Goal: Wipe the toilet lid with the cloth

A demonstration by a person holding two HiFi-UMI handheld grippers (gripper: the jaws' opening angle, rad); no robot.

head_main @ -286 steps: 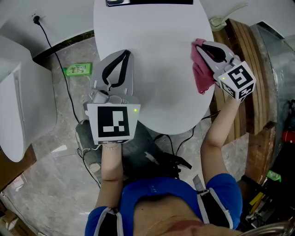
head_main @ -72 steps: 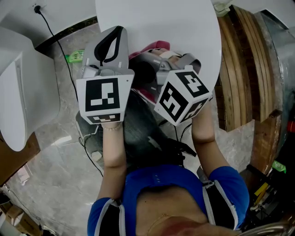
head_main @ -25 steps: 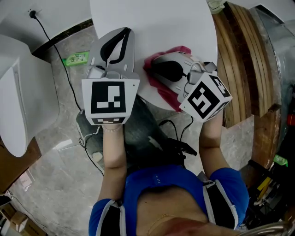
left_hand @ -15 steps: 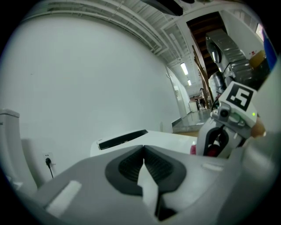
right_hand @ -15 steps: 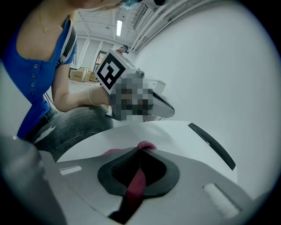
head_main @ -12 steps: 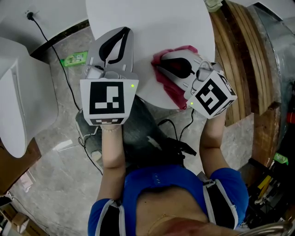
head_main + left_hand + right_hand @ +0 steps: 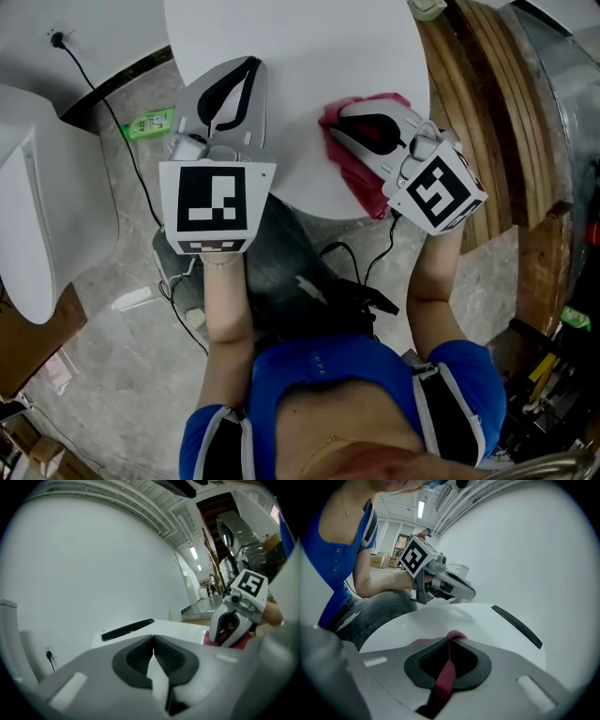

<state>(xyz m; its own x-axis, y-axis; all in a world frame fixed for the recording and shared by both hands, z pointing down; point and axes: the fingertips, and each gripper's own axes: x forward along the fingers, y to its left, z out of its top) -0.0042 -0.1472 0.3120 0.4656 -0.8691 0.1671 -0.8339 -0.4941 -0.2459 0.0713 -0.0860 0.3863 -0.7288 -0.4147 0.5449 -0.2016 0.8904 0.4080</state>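
Observation:
The white toilet lid [image 7: 300,66] fills the top middle of the head view. A dark pink cloth [image 7: 352,155] lies pressed on its near right part, and my right gripper [image 7: 349,127] is shut on it. In the right gripper view the cloth [image 7: 446,674] runs as a strip between the closed jaws, over the toilet lid [image 7: 454,620]. My left gripper [image 7: 251,64] hovers at the lid's near left edge, jaws together with nothing in them. In the left gripper view the lid [image 7: 164,626] lies ahead and the cloth [image 7: 234,639] shows under the right gripper.
Wooden boards [image 7: 478,112] stand right of the toilet. A green packet [image 7: 148,123] and a black cable [image 7: 103,98] lie on the stone floor to the left. A white fixture [image 7: 42,197] stands at far left. The person's knees and cables sit below the lid.
The right gripper has slid the cloth rightward along the lid's near edge over the last second. The left gripper has stayed at the left edge.

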